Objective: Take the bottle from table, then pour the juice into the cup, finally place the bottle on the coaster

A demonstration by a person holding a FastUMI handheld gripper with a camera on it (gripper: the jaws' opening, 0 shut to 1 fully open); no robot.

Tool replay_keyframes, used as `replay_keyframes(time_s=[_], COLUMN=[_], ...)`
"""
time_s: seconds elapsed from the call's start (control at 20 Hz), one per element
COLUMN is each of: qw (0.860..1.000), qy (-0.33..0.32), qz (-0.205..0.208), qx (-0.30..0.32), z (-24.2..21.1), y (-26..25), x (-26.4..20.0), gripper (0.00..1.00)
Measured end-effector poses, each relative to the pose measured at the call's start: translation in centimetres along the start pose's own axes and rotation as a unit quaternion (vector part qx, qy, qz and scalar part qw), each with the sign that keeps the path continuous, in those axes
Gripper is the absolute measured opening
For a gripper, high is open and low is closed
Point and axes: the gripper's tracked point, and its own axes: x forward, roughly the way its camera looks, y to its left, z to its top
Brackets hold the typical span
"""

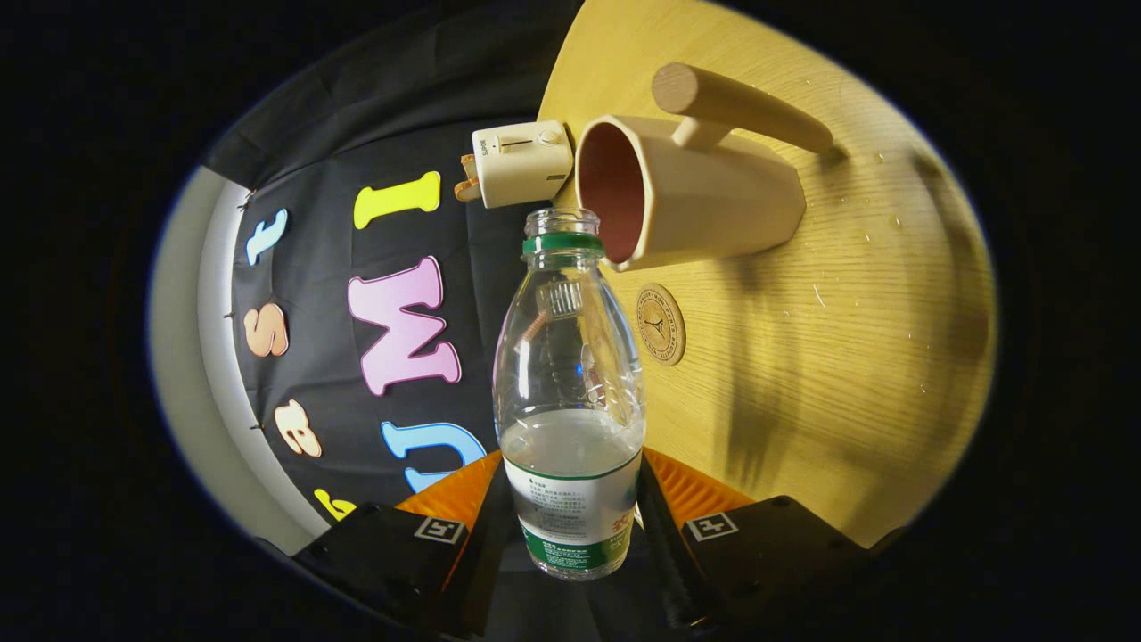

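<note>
I have the jaws clamped on the uncapped bottle (570, 392), its mouth just short of the cup (691, 192). The coaster (660, 324) lies on the table (847, 339); label print too small to read.

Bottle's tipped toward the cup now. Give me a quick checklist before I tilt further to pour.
1. Grip: the bottle sits between the fingers of the gripper, both pressing its lower body: ok.
2. Cap off, neck open: ok.
3. Mouth lined up with the cup opening just beyond it: ok.
4. Liquid still low in the bottle, none at the neck: ok.
5. Whether the mouth is actually over the cup's rim: cannot tell.
6. Coaster on the table bare for the set-down: ok.
</note>
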Motion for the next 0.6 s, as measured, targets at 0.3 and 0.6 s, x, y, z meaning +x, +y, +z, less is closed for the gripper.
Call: replay_keyframes(time_s=[0.3, 0.6], qw=[1.000, 0.999], qy=[0.003, 0.006], qz=[0.001, 0.005], qx=[0.017, 0.034], z=[-0.09, -0.34], y=[0.47, 0.92], x=[0.16, 0.16], gripper=[0.75, 0.75])
